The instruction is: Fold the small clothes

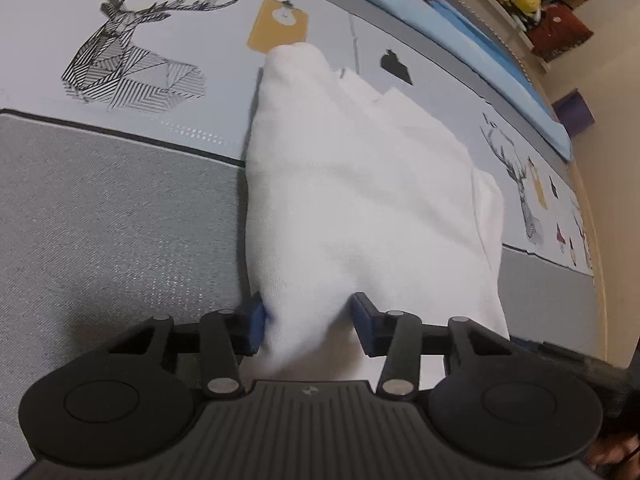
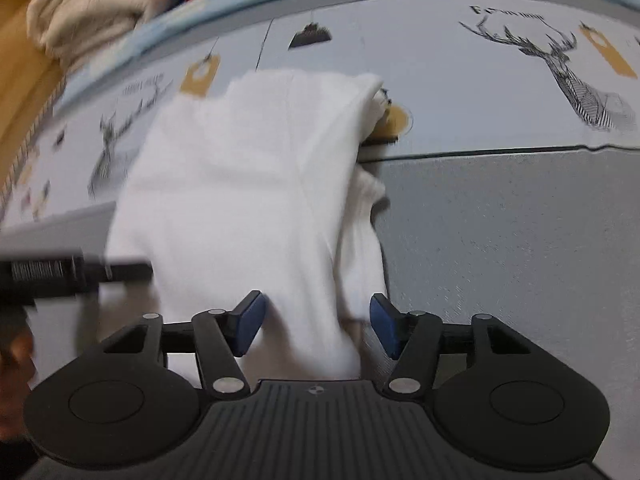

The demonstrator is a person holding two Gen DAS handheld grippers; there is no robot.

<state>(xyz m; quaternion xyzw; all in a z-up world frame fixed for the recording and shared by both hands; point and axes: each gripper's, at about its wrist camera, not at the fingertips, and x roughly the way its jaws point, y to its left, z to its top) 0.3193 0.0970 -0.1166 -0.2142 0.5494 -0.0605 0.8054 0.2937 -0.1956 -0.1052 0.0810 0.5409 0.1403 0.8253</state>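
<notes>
Your left fingers (image 1: 307,322) stand parted around the near edge of the white garment (image 1: 360,200): the left pad touches the cloth's side, while the other pad sits just clear of it, so nothing is truly clamped. Your right fingers (image 2: 316,326) are the same, spread wide with a fold of the white garment (image 2: 248,184) hanging between them and neither pad pressing in. I judge both sides released, though the cloth bunches up between the pads as if only loosely caught.

That garment lies on the bed, across the line where the grey panel (image 1: 120,208) of the bedspread meets the pale printed panel with the deer drawing (image 1: 128,52). It is already doubled over into a narrow shape, with layered edges showing at its far end and a loose flap sticking out on the right side. Working each near corner with one hand keeps the edge square for the next fold. Blur on the cloth makes its exact outline hard to read.

Watch that side flap; it could slip out of the stack.
</notes>
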